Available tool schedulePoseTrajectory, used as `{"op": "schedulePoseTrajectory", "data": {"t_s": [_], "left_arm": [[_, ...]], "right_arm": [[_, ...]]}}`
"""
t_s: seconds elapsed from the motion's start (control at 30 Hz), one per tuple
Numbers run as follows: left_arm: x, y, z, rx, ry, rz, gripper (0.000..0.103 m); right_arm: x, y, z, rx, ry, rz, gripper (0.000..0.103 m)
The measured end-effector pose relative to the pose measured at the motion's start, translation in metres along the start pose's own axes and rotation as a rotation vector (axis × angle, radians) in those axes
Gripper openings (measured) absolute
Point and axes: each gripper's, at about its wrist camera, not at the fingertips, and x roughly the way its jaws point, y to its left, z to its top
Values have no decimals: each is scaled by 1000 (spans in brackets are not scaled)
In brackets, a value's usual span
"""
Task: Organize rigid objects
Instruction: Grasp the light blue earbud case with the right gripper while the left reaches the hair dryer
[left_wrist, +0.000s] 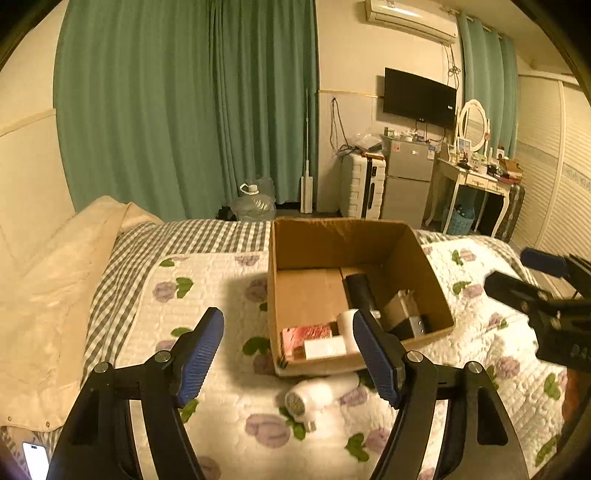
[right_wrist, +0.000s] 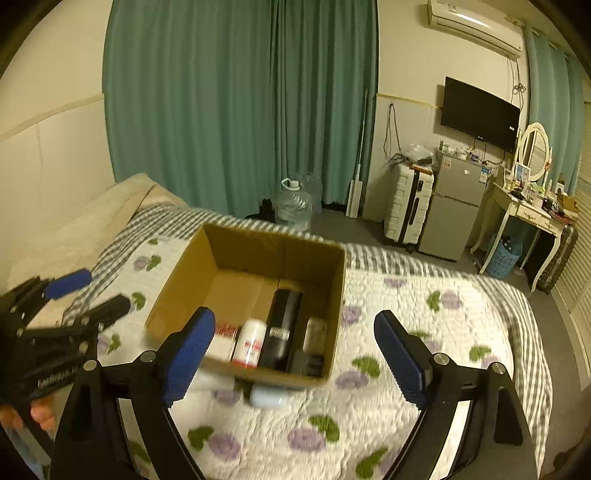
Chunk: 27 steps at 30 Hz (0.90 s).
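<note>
Most of the sorting looks done: the cardboard box (left_wrist: 360, 291) on the flowered quilt (left_wrist: 221, 387) already holds a black cylinder (left_wrist: 360, 291), a white bottle (right_wrist: 251, 343), a red-and-white pack (left_wrist: 308, 332) and some small boxes along its near wall. One thing is left outside, a small white hair dryer (left_wrist: 314, 398) lying on its side on the quilt, just beside the box's near wall.

The left gripper (left_wrist: 288, 354) hangs above the dryer with its jaws wide and nothing between them. The right gripper (right_wrist: 295, 354) is also spread wide and empty, over the box's near edge.

The step in hand seems to be picking up the dryer. That would call for lowering the left gripper, closing across the barrel, then lifting clear of the near wall before going in.

The far left half of the box floor is bare, so there is room to drop it. The quilt to the left and right of the box is open; the right gripper sits near the box's right side
</note>
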Motion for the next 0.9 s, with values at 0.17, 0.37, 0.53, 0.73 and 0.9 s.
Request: {"op": "schedulePoseTrajectory", "data": {"t_s": [0.17, 0.37, 0.53, 0.73, 0.9], "left_arm": [[14, 6, -20, -7, 39, 8, 75], [41, 12, -52, -2, 105, 23, 75], [66, 16, -74, -20, 180, 15, 75], [82, 10, -82, 9, 218, 1, 75], [88, 5, -83, 25, 233, -20, 75]], "right_arm": [[13, 2, -33, 20, 59, 9, 88], [56, 5, -63, 13, 157, 3, 88], [99, 4, -86, 22, 253, 2, 88], [144, 11, -98, 38, 326, 42, 88], [172, 18, -106, 46, 364, 77, 80]]}}
